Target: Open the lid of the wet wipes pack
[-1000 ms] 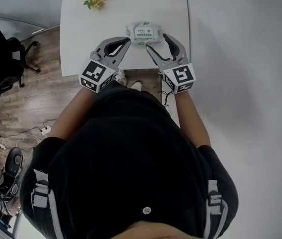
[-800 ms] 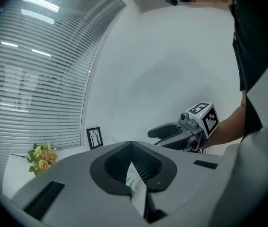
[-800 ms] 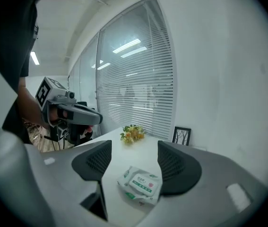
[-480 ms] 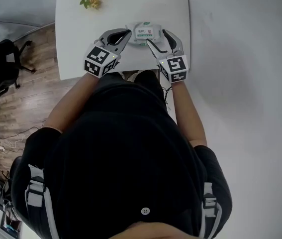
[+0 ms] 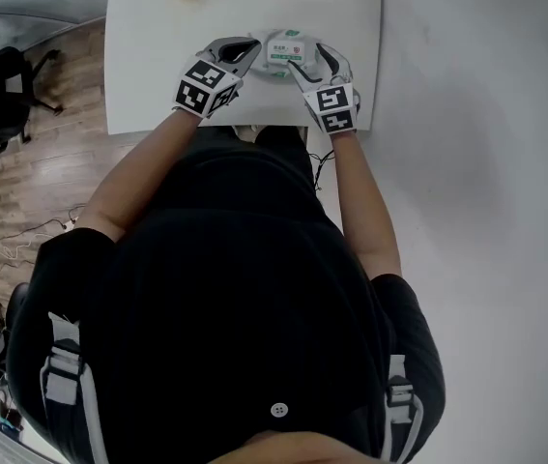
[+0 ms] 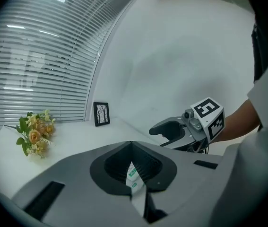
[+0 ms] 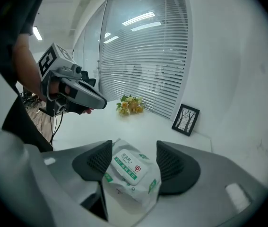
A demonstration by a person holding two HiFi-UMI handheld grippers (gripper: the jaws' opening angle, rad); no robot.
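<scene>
White plastic with green print, the pack [image 5: 285, 50] lies flat on the table [image 5: 158, 75], near the edge closest to the person, between the two tools. Its lid [image 7: 130, 167], a rounded white panel with a green label and a small red mark, faces up and sits shut against the pack's top.

On the pack's left end is the left tool [image 6: 132, 145]. Its jaws are drawn together, with only a thin slit between the ribbed pads, and a narrow strip of the pack's edge is pinched in that slit; the green-and-white print shows there in the left gripper view. From the head view this tool reaches in from the left and its tips meet the pack's side.

At the other end, the right tool [image 7: 134, 151] stands wide apart, one ribbed pad on each side of the pack. The pack's near end lies between the pads. The left pad looks to be at the pack's edge, the right pad just beside it, and I cannot tell whether either presses on it. Neither pad is on the lid.

Farther back on the table are yellow flowers [image 7: 130, 104] and a small black frame [image 7: 185, 119], both well apart from the pack.
</scene>
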